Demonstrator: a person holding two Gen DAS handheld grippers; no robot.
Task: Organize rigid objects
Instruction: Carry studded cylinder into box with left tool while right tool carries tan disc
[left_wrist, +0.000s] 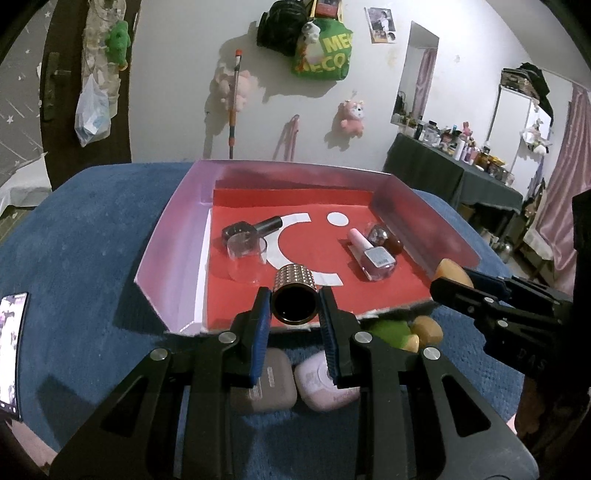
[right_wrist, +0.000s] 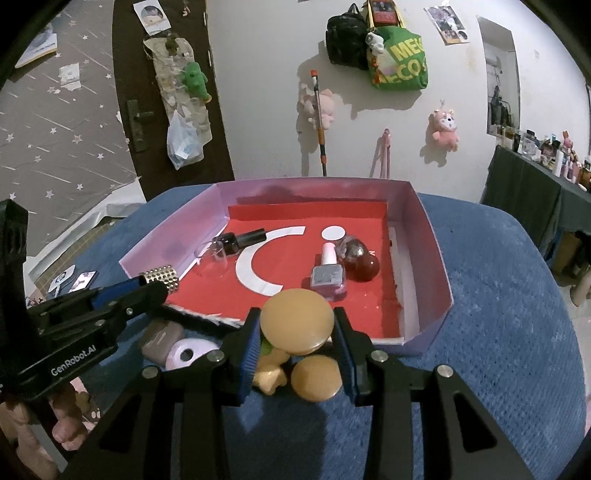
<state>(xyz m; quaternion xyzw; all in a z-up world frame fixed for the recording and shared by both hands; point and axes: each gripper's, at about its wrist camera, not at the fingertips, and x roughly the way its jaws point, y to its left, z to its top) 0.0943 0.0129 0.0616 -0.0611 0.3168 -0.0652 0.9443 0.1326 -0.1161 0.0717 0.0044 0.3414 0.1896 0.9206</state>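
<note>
2 grippers: both hold something above the near edge of the box.
Left gripper (left_wrist: 293, 306): jaws clamped on a studded gold cylinder (left_wrist: 295, 295), its dark open end facing the camera, just over the box's near edge.
Right gripper (right_wrist: 295, 332): blue pads pressed on the sides of a tan round disc (right_wrist: 297, 321), held near the box's near edge.
Box (right_wrist: 432, 258): shallow, pale purple walls, red floor with a white crescent and dot, standing on the blue carpeted surface (right_wrist: 498, 332).
Box, left side: black bottle (left_wrist: 255, 229) lying down, with a clear glass cup (left_wrist: 247, 254) touching it on the near side.
Box, right side: pink nail polish bottle (left_wrist: 371, 254) lying flat, a dark red bottle (left_wrist: 384, 236) just beside it toward the right wall.
Near edge, outside the box: grey earbud case (left_wrist: 269, 387) and pale pink case (left_wrist: 321, 384) side by side; a green piece (left_wrist: 388, 330) and a second tan disc (right_wrist: 317, 378) close by.
Left edge of surface: phone (left_wrist: 11, 350) with lit screen.
</note>
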